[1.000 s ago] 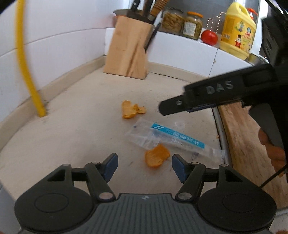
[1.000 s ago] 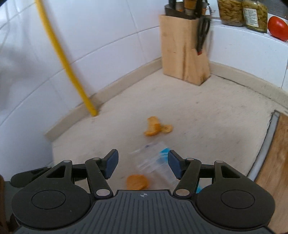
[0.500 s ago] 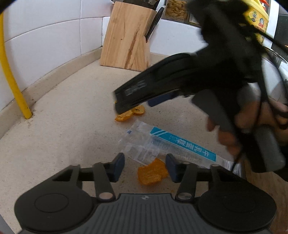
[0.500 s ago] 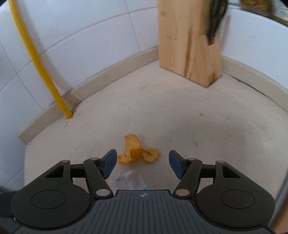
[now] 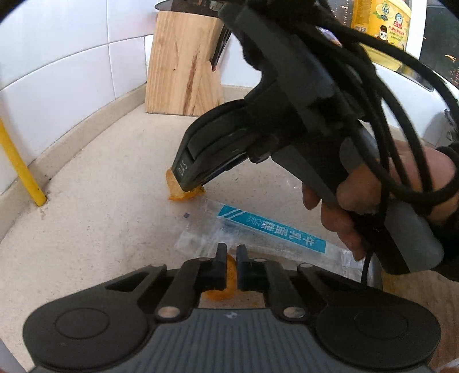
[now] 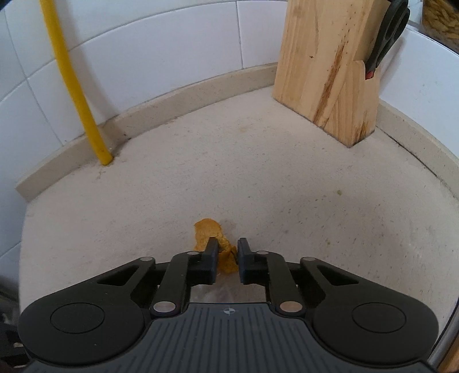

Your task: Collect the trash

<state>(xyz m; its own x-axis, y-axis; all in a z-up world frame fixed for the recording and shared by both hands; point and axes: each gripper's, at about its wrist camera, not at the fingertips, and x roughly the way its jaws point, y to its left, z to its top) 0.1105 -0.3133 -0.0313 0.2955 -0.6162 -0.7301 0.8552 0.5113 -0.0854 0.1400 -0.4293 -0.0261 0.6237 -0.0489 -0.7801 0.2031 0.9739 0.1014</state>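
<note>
My left gripper is shut on a small orange peel lying on the beige counter. A clear plastic wrapper with a blue label lies just beyond it. My right gripper is shut on a second, curled orange peel farther back on the counter. In the left wrist view the right gripper's body reaches down onto that peel, held by a hand.
A wooden knife block stands in the back corner against white tiles. A yellow pipe runs down the left wall. A yellow detergent bottle stands at the back right. A wooden board edge lies at the right.
Both grippers have come down and closed, each on an orange peel. The right gripper has moved forward past the wrapper to the far peel.
</note>
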